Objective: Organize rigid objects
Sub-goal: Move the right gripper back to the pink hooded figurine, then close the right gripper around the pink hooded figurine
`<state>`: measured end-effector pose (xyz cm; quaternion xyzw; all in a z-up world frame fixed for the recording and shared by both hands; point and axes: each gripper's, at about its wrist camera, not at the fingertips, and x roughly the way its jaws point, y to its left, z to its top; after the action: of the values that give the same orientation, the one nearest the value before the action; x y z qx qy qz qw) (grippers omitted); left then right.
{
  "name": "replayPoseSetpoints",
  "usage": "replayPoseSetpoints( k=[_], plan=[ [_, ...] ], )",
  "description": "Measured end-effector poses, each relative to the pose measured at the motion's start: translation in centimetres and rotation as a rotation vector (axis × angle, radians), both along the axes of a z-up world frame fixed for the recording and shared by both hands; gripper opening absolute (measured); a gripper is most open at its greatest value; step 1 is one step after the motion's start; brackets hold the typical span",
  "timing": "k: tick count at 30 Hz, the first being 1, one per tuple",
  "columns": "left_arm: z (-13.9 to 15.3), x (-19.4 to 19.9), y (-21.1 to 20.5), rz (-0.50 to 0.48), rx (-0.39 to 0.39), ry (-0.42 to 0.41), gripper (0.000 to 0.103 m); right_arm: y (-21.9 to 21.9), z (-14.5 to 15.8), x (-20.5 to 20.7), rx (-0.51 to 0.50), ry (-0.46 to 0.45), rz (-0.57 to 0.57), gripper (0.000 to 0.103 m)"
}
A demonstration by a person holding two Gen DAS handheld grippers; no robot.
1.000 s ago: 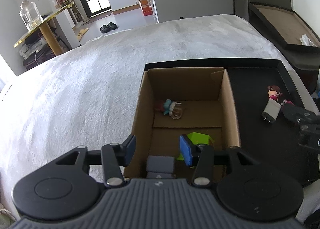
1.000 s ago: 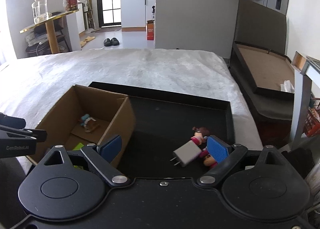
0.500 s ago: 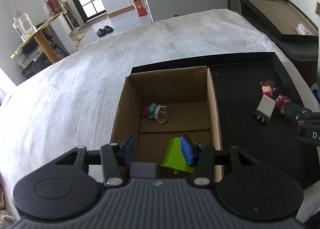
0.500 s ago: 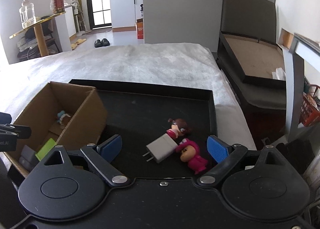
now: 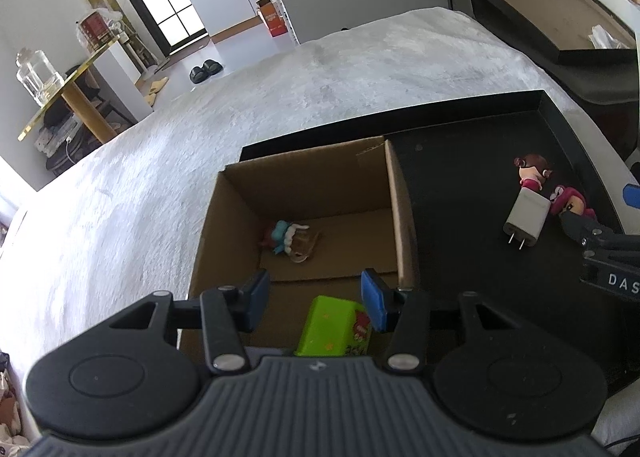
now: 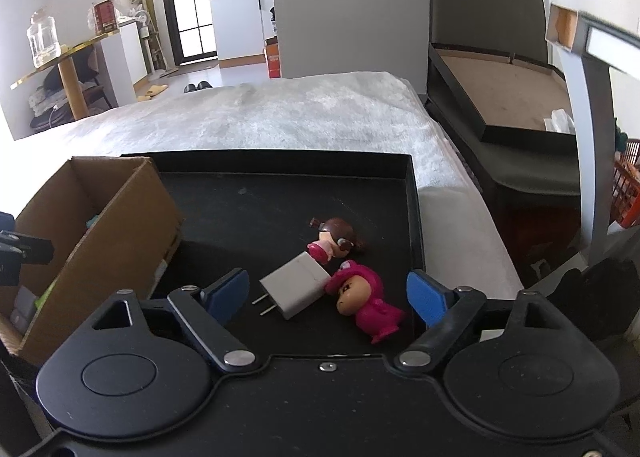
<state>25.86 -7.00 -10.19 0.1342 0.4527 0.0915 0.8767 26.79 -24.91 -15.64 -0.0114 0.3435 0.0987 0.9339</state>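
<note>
Right wrist view gives us the clearest look: the right hand-held gripper (image 6: 326, 293) hangs low over the black tray (image 6: 414, 217) that lies on the bed (image 6: 300, 117), its jaws spread but closing, with the white charger (image 6: 296, 289) and the pink figurine (image 6: 366, 297) lying between them, neither yet pressed by a pad. The two touch each other, and a second figurine with brown hair (image 6: 334, 241) lies just beyond, against the charger's far corner.

We judge the charger to be light, stiff and smooth-sided; its flat faces offer the surest hold, away from the two metal prongs pointing toward the left finger. The pink figurine looks like hard plastic, rounded and likely to roll or slip, so we would pinch it across the body rather than the head. Closing on both at once risks squeezing one out.

In the left wrist view, the left hand-held gripper (image 5: 314, 299) sits half-spread and empty over the cardboard box (image 5: 400, 217), which stands in the tray's left part and already holds a green box (image 5: 334, 325) and a small blue-and-white toy (image 5: 288, 237).
</note>
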Motion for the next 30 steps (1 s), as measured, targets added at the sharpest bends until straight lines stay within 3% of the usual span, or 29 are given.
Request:
replayPoseSetpoints(
  k=[5, 23, 30],
  plan=[
    [-0.5, 0.5, -1.3, -0.022, 0.033, -0.005, 0.049, -0.5, -1.2, 0.3, 0.000, 0.021, 0.001, 0.070],
    [-2.4, 3.2, -3.0, -0.008, 0.146, -0.038, 0.049, 0.0, -3.1, 2.6, -0.088, 0.045, 0.002, 0.066],
    [-2.3, 3.2, -2.9, -0.002, 0.157, -0.042, 0.049, 0.8, -4.0, 2.6, -0.140, 0.079, 0.034, 0.050]
  ],
)
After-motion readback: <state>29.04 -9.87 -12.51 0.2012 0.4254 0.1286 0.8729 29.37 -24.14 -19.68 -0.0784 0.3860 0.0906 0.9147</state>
